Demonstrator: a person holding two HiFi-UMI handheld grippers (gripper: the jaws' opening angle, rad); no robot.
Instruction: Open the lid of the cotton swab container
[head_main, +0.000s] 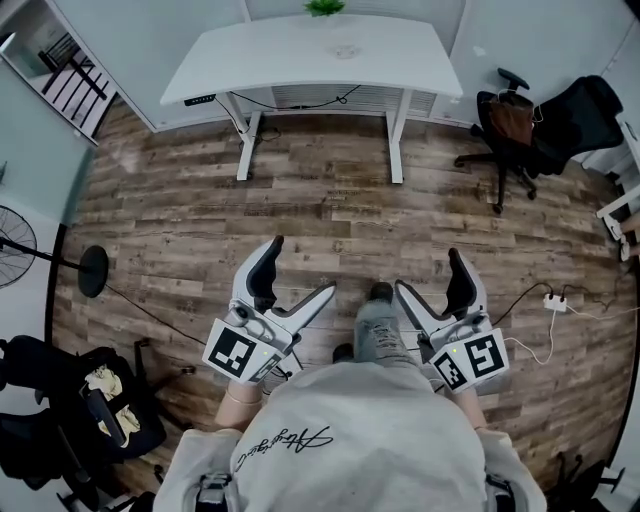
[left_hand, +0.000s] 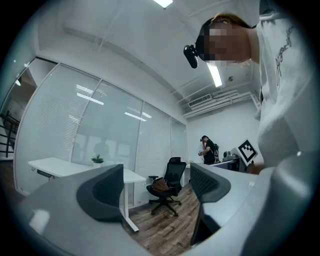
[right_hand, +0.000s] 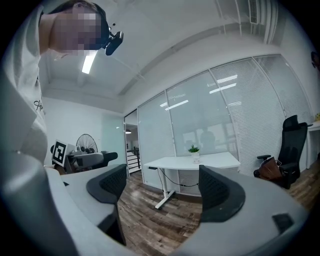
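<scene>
White desk (head_main: 310, 60) stands at the far wall, both legs on the wood-plank floor (head_main: 330, 215). On the top there's a small green plant (head_main: 325, 7) at the back edge and a small round clear container (head_main: 347, 50) just in front of it, near centre; too small to tell more. On the floor: black office chair (head_main: 545, 125) right of the desk, fan base (head_main: 93, 270) at left, white power strip (head_main: 553, 301) with its cord at right, second black chair (head_main: 60, 420) at near left.
</scene>
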